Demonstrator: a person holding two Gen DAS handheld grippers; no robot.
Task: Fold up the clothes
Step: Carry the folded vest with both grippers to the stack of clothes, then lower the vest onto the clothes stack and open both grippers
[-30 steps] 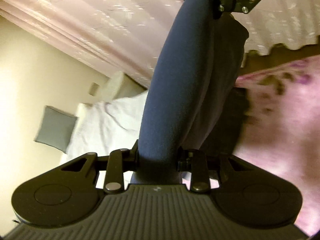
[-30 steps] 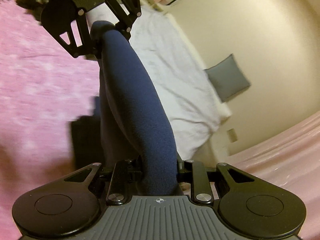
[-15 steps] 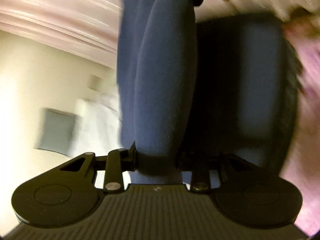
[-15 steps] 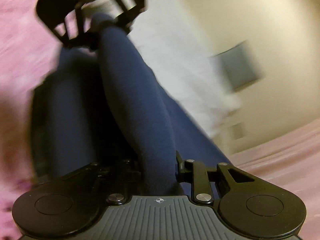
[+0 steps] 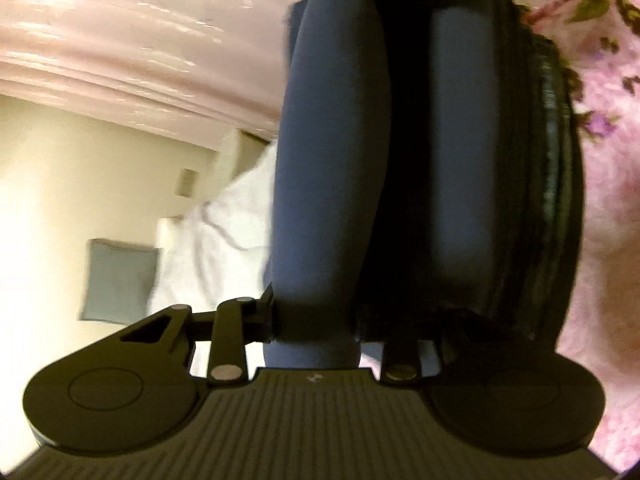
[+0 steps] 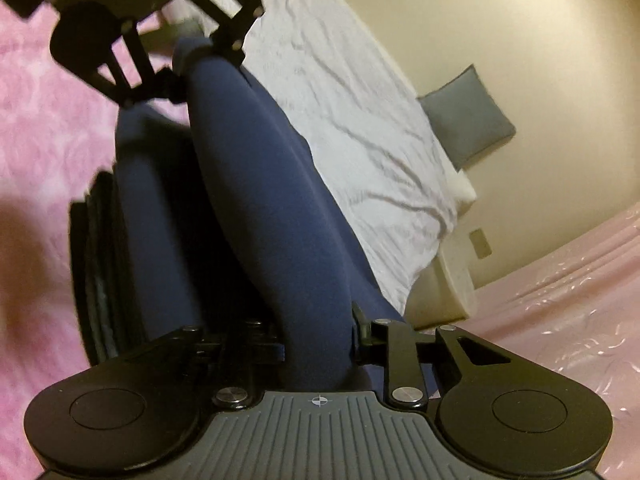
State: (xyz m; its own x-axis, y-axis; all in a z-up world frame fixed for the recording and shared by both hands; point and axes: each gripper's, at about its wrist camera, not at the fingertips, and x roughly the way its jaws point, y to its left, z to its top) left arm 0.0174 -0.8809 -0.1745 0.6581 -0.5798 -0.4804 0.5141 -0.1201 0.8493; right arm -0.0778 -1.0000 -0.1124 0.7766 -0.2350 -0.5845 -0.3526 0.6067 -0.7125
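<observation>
Both grippers had come down since the earlier frame, bringing the navy garment [image 5: 332, 184] from hanging in the air to low over the pink floral bedspread [image 5: 608, 184], so its lower layers now lay doubled beside the raised fold, with a dark ribbed edge [image 5: 556, 184] showing along the bedspread side. Stretched between the two tools, the cloth formed a thick rolled ridge. At one end the left gripper [image 5: 316, 320] pinched that ridge, its jaws having just narrowed slightly on the fabric; at the other the right gripper [image 6: 320, 344] was clamped on it too, fabric filling the gap between its jaws. Each camera saw the opposite gripper at the far end of the ridge. Beyond the garment lay a white rumpled sheet [image 6: 360, 128], a grey cushion [image 6: 468, 120] against the cream wall [image 6: 520, 20], and pale pink curtains [image 5: 140, 40]. No container was visible.
</observation>
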